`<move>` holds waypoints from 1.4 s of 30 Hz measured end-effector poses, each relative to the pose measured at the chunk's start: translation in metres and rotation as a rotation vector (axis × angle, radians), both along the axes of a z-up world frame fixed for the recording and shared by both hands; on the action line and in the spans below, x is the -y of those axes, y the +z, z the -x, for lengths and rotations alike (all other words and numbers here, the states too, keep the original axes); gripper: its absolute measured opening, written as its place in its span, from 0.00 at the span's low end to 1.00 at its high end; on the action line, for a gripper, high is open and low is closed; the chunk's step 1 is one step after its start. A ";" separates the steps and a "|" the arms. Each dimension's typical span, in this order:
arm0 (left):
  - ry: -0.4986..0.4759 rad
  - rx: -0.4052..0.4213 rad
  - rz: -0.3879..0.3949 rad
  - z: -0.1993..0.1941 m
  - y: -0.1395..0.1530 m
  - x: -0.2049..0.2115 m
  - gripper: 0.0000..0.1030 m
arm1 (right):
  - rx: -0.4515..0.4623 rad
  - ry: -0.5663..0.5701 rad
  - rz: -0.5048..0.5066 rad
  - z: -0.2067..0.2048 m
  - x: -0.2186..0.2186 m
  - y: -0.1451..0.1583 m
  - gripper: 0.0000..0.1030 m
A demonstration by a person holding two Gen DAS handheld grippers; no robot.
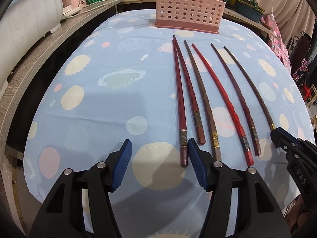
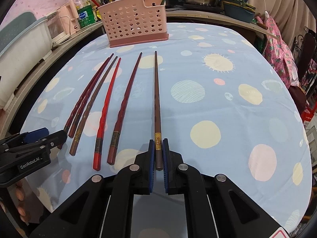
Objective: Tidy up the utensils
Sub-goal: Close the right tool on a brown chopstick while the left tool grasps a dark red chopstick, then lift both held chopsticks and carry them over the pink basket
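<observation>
Right wrist view: right gripper (image 2: pixel 158 154) clamped on brown chopstick (image 2: pixel 157 99). Left gripper (image 1: pixel 159 154) spread wide over tablecloth (image 1: pixel 99 103), beside dark red chopstick (image 1: pixel 179 103).

six chopsticks (image 2: pixel 126 101), one pink basket (image 2: pixel 134 22), two claws (image 2: pixel 158 152)

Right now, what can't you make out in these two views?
- Pink caddy interior: both views, perforated walls hide the contents.
- Brown chopstick butt end: left view, covered by right gripper; right view leaves pad contact unclear.
- Leftmost red chopstick butt: right view, hidden behind left gripper.
- Gold band markings: too small.
- Tablecloth near edge: hidden by gripper bodies.
</observation>
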State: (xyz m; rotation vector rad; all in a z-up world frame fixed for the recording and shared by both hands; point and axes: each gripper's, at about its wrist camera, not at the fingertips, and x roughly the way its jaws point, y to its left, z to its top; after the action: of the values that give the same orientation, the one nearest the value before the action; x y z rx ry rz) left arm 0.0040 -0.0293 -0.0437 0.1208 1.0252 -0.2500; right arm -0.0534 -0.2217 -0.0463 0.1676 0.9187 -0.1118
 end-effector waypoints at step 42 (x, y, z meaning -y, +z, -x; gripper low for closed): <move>0.090 0.215 0.184 -0.055 0.140 -0.044 0.07 | 0.337 -0.051 -0.082 -0.035 0.052 0.160 0.07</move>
State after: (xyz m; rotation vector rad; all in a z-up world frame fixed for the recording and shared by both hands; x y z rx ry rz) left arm 0.0594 0.0146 0.0961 -0.0636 0.7876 -0.2427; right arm -0.0182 -0.2740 0.1132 0.2767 0.5835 -0.0897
